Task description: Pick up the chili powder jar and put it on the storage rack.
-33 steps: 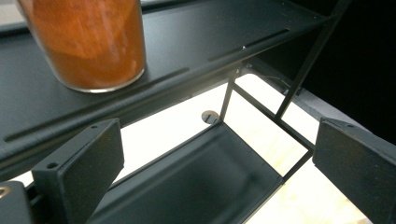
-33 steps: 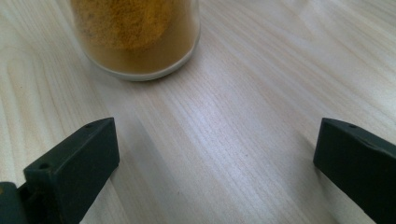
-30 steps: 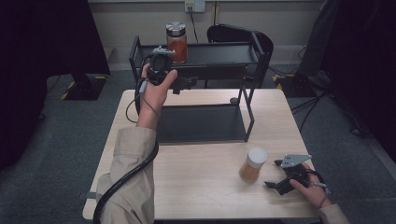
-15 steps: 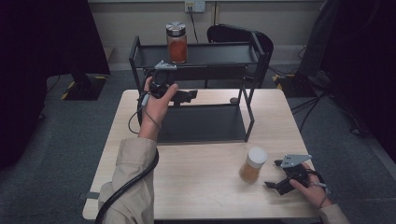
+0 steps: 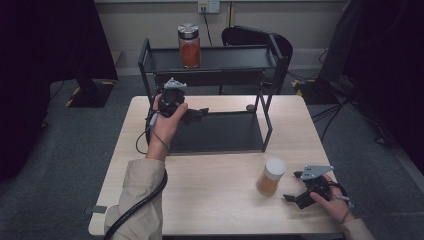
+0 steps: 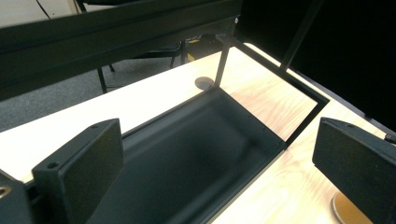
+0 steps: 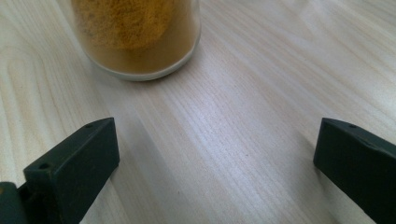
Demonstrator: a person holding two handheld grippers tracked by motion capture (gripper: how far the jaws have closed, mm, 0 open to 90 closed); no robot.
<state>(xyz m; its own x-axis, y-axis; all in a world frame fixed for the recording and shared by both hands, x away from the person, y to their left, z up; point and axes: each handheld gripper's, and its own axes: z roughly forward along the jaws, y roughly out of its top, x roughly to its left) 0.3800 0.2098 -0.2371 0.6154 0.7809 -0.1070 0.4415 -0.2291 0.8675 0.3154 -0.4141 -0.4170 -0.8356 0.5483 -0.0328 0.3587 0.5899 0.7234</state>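
A jar of red-orange powder with a silver lid [image 5: 189,45] stands on the top shelf of a black two-tier rack [image 5: 250,57]. A second jar of yellow-brown powder with a white lid [image 5: 270,176] stands on the table at the front right; its base [image 7: 135,37] is just ahead of my right gripper [image 7: 215,172]. That right gripper [image 5: 295,186] rests low on the table, open and empty, a short way right of the jar. My left gripper [image 5: 197,114] hovers over the rack's lower tray [image 6: 187,158], open and empty.
The rack stands at the back of the light wooden table [image 5: 215,200]. A black chair [image 5: 255,36] is behind it. A cable [image 5: 135,207] trails from the left gripper along the sleeve. Dark curtains flank the room.
My left gripper has come down from the top shelf, where the red jar stays, to just above the lower tray. The right gripper has stayed still.
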